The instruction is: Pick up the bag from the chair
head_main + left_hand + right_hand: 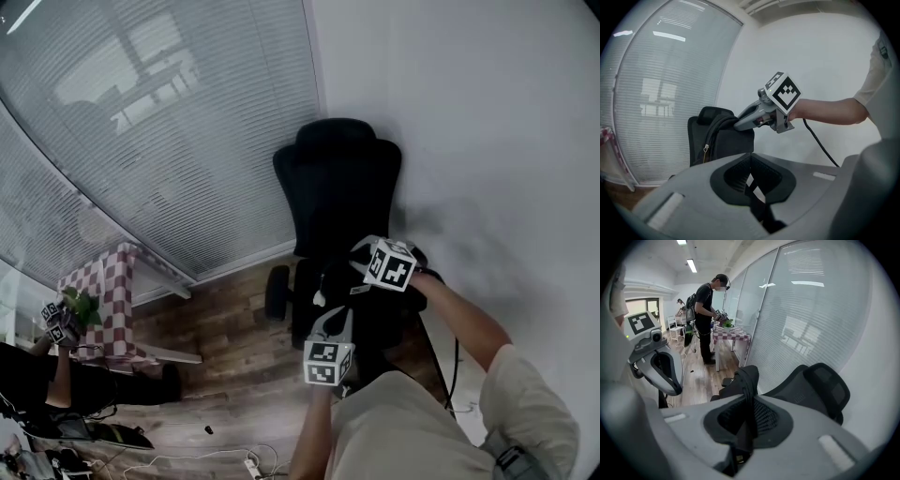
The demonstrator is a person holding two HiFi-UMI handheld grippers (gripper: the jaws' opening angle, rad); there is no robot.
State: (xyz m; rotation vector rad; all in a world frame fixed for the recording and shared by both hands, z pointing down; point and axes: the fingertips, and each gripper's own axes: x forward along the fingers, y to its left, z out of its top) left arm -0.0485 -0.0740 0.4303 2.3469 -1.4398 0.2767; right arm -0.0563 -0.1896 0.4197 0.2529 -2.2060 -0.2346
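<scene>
Blk bag upright on chair, long axis vert., strap up.

place: probably an office | signs: black office chair; glass wall with slatted blinds; ceiling strip lights; wood floor

Soft daylight, strong fisheye bending.
Your light comes through the blinds at upper left of the head view; a ceiling lamp glares at the top of the right gripper view; the black chair loses detail, and all edges curve and darken.
</scene>
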